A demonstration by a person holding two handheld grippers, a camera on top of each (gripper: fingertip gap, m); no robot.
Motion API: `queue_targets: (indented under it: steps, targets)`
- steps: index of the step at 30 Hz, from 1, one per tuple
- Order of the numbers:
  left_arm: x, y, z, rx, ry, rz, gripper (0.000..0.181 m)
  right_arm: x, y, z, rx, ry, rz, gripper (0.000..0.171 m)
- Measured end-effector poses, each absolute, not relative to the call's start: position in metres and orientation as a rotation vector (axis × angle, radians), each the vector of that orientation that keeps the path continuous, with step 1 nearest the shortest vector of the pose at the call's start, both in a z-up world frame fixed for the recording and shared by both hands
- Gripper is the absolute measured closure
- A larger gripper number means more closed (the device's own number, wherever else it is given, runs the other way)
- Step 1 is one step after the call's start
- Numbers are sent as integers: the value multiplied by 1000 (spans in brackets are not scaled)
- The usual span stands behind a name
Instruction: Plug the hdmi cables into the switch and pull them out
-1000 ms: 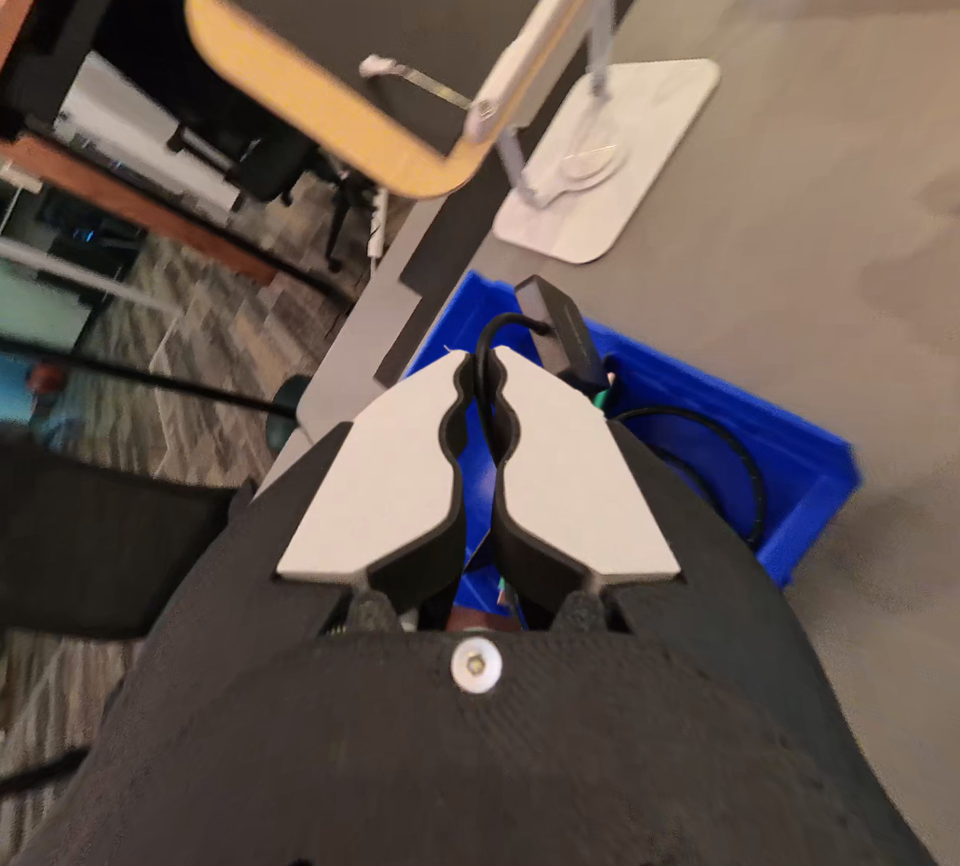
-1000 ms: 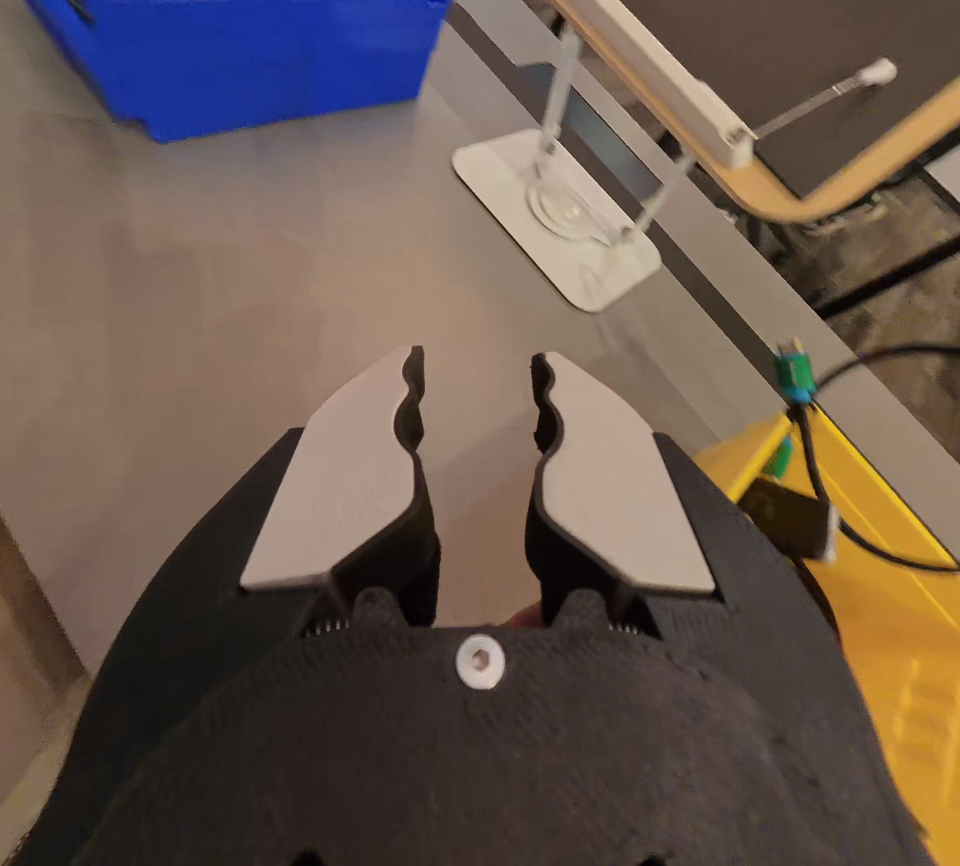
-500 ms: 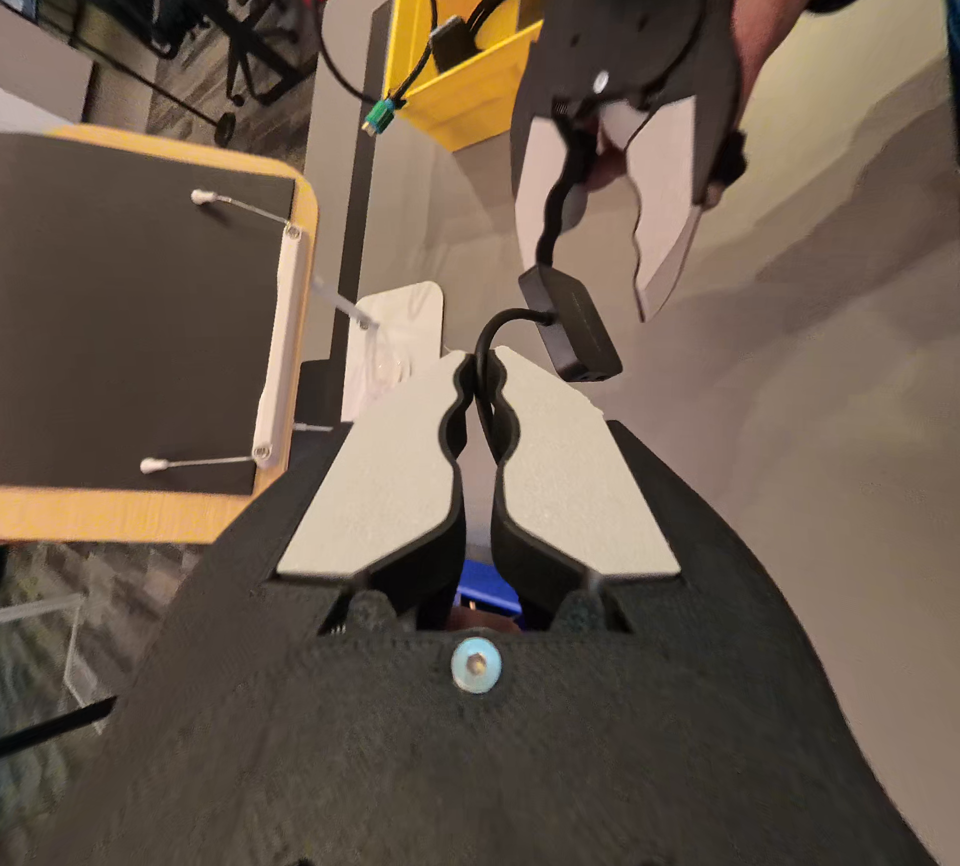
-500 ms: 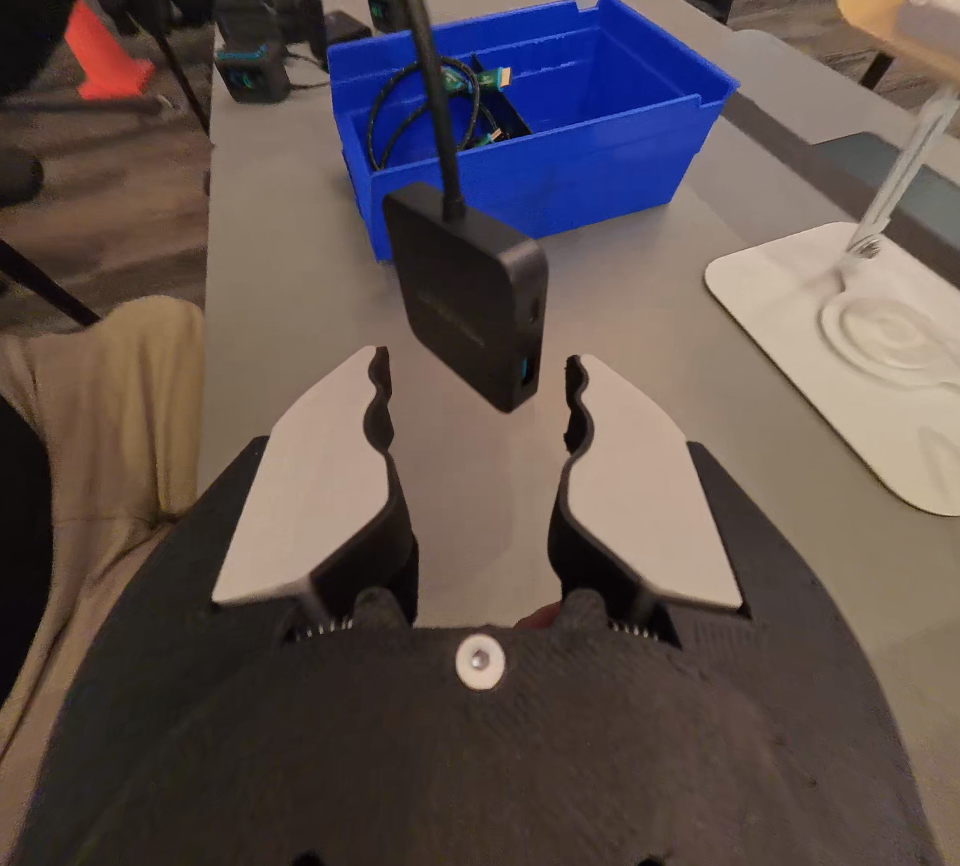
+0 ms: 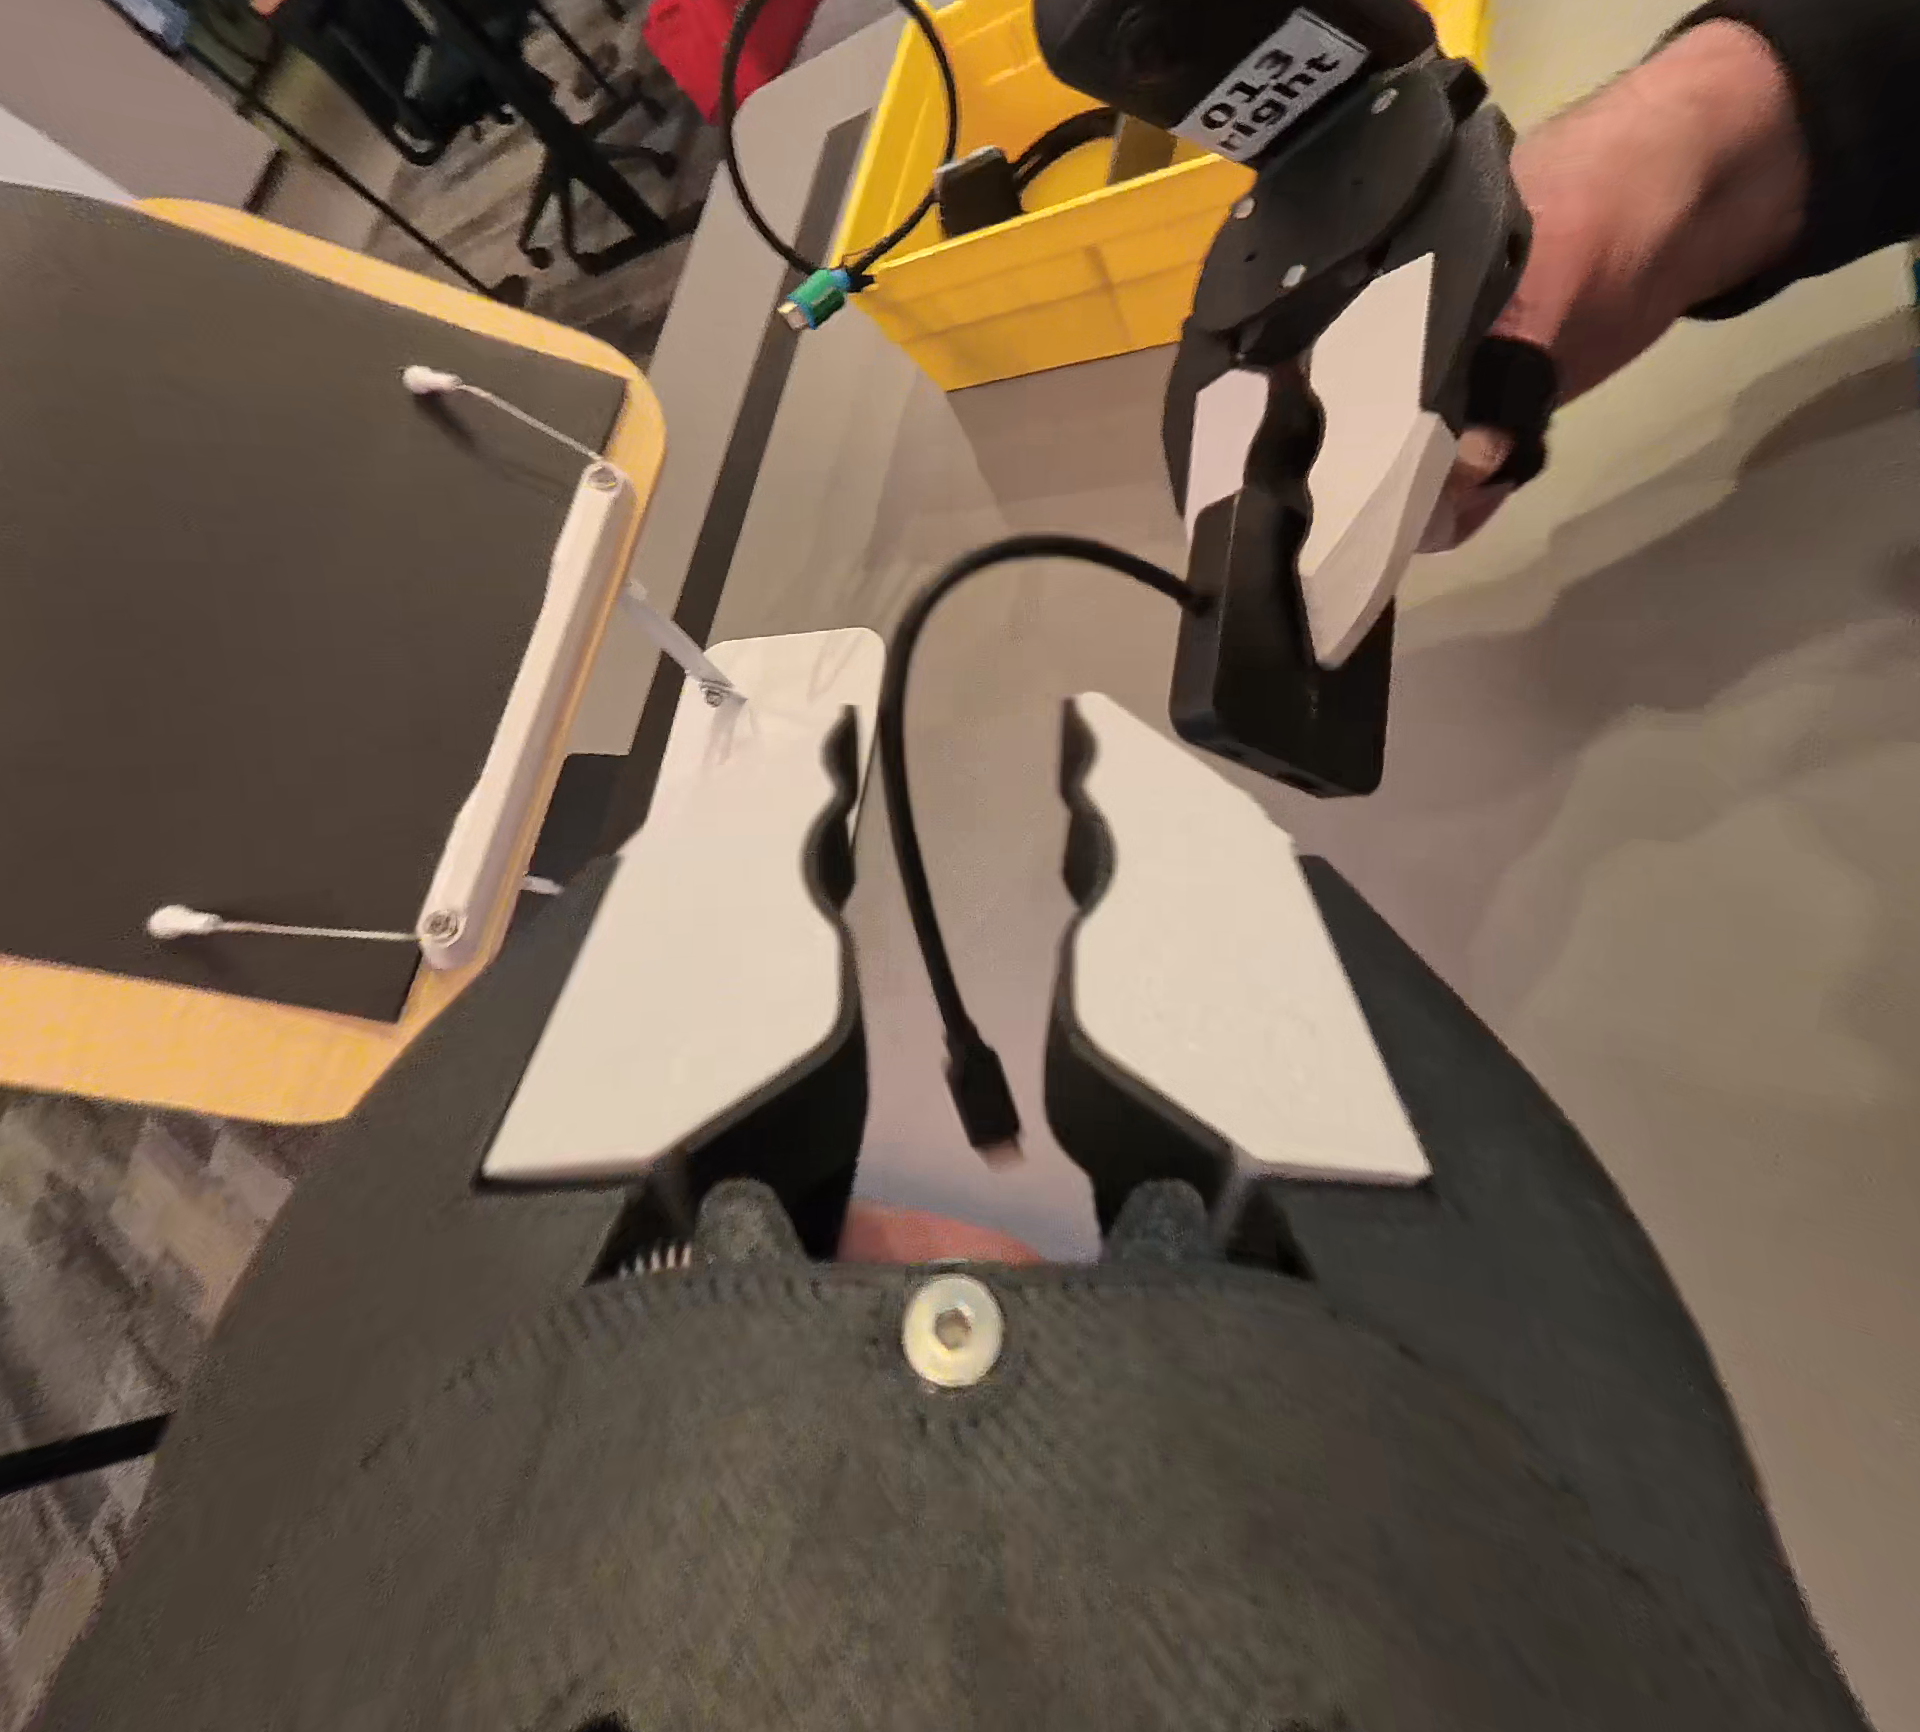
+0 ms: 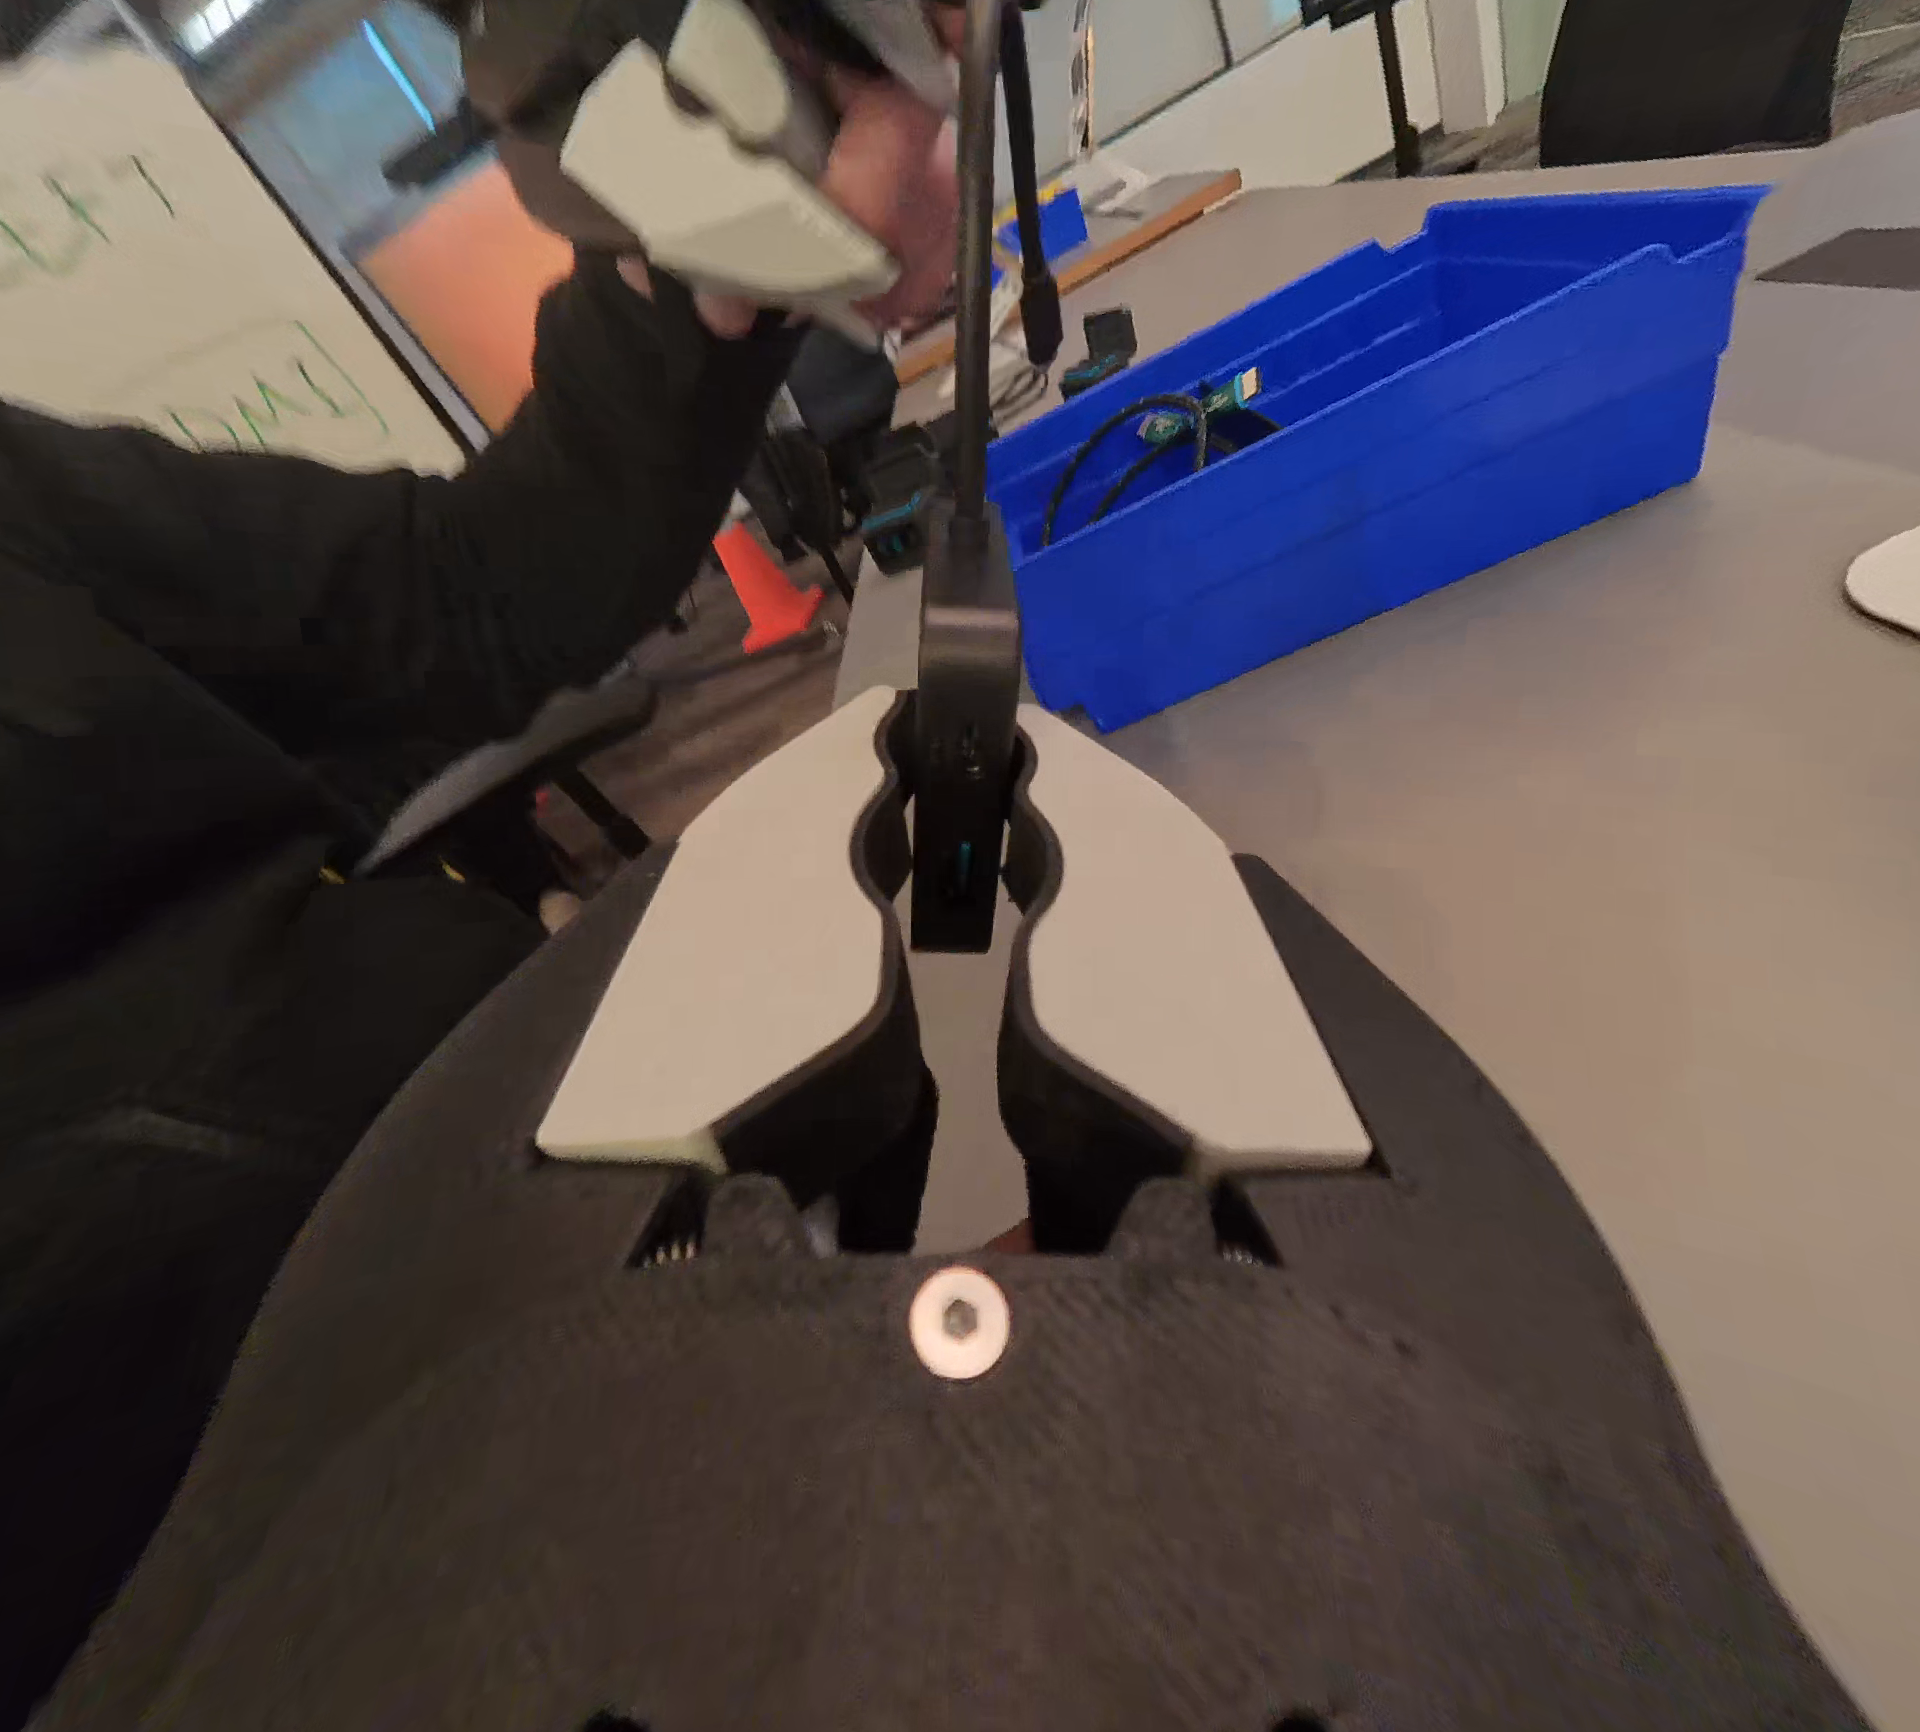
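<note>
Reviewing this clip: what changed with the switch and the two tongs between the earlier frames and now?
The switch changed hands. The left tongs, earlier shut on its short cable, have opened and let go; the cable now hangs loose between their fingers. The right tongs, earlier open and approaching, have closed on the switch body. Unchanged: the blue bin with its HDMI cables and the yellow bin remain on the table.

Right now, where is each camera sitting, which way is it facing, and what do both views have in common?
Left wrist view: sits on the left gripper, jaws open, facing along the table toward the yellow bin; shows the right gripper and hand.
Right wrist view: sits on the right gripper, facing the blue bin; shows the left gripper and a black sleeve.
Shared: the black switch, clamped by the right gripper, with its short cable.
</note>
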State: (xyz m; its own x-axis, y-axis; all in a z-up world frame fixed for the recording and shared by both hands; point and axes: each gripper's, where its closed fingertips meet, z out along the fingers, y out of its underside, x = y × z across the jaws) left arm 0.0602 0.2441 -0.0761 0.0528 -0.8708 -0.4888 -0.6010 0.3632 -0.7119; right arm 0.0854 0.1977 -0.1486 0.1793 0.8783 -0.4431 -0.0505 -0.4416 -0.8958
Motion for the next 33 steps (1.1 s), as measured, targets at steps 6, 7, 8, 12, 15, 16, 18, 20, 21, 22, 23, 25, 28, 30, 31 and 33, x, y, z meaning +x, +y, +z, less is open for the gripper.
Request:
queue_targets:
  steps: [6,7,8,12,15,16,18,20,21,22,23,25,28,30,31,33]
  targets:
    - [51,231,-95,-1292,1618,-276,117,104,203,-152,-1646,-637,1491,159]
    - [53,224,-102,-1280,1624,-291,117,105,202,-153,-1650,-624,1515,159]
    - [56,216,-109,-1271,1625,-309,115,104,200,-153,-1645,-617,1545,159]
    - [72,199,-139,-1218,1611,-257,100,100,192,-156,-1644,-614,1627,158]
    - [85,192,-157,-1194,1618,-224,88,94,184,-158,-1641,-624,1700,158]
    - [88,191,-162,-1186,1621,-200,88,93,180,-156,-1625,-634,1736,158]
    - [92,191,-167,-1162,1625,-167,92,88,172,-155,-1604,-660,1788,158]
    - [97,183,-166,-1139,1609,-215,104,84,165,-153,-1584,-692,1837,158]
    - [98,180,-168,-1130,1623,-225,108,83,162,-152,-1579,-699,1854,159]
    - [98,178,-167,-1112,1619,-219,108,82,161,-151,-1572,-705,1861,159]
    - [98,176,-165,-1095,1612,-223,108,82,159,-150,-1566,-713,1869,159]
    - [97,174,-164,-1106,1615,-240,109,80,158,-150,-1564,-713,1875,158]
    - [96,177,-163,-1114,1613,-207,109,81,165,-150,-1573,-682,1836,146]
    - [95,178,-164,-1155,1609,-217,109,85,171,-153,-1610,-681,1745,132]
    - [95,180,-163,-1171,1595,-219,109,88,174,-154,-1629,-692,1681,127]
    - [93,181,-165,-1223,1600,-231,109,95,179,-156,-1653,-740,1520,120]
